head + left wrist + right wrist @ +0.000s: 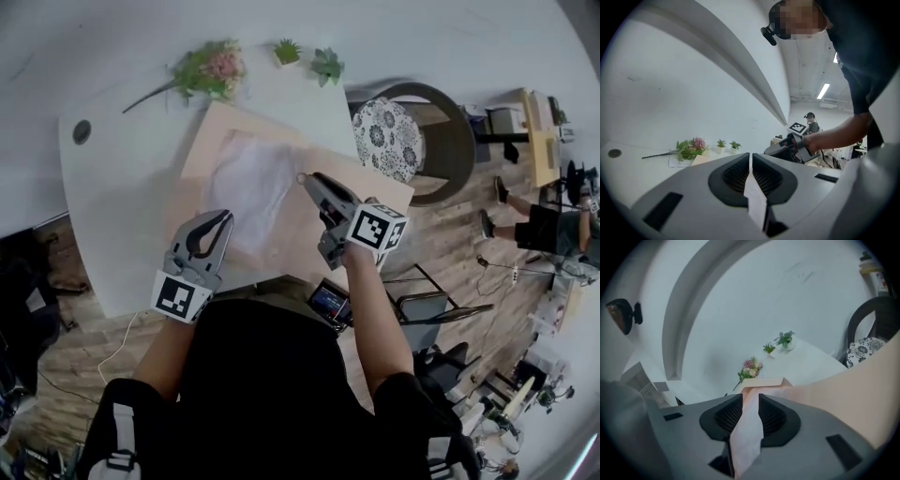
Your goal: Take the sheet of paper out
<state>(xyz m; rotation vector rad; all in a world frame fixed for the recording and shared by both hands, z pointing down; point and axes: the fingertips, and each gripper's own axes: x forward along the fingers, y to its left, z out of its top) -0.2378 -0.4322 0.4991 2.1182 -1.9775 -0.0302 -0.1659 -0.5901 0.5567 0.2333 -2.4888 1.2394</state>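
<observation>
right gripper (751, 396), ribbed jaws apart, crinkled translucent sheet (248, 183), flat tan board (298, 246)

Lower frame: left gripper (751, 158), grey jaws with black ribbed pads nearly together, a thin pale slit between them.
Middle left: white table (637, 164), bearing a pink flower spray (691, 148), small potted plants (721, 143) and a dark round grommet (614, 153).
Right of centre: right gripper (768, 151) with marker cube (798, 127), on a bare forearm (839, 133).
Upper right: ceiling light (823, 90).
</observation>
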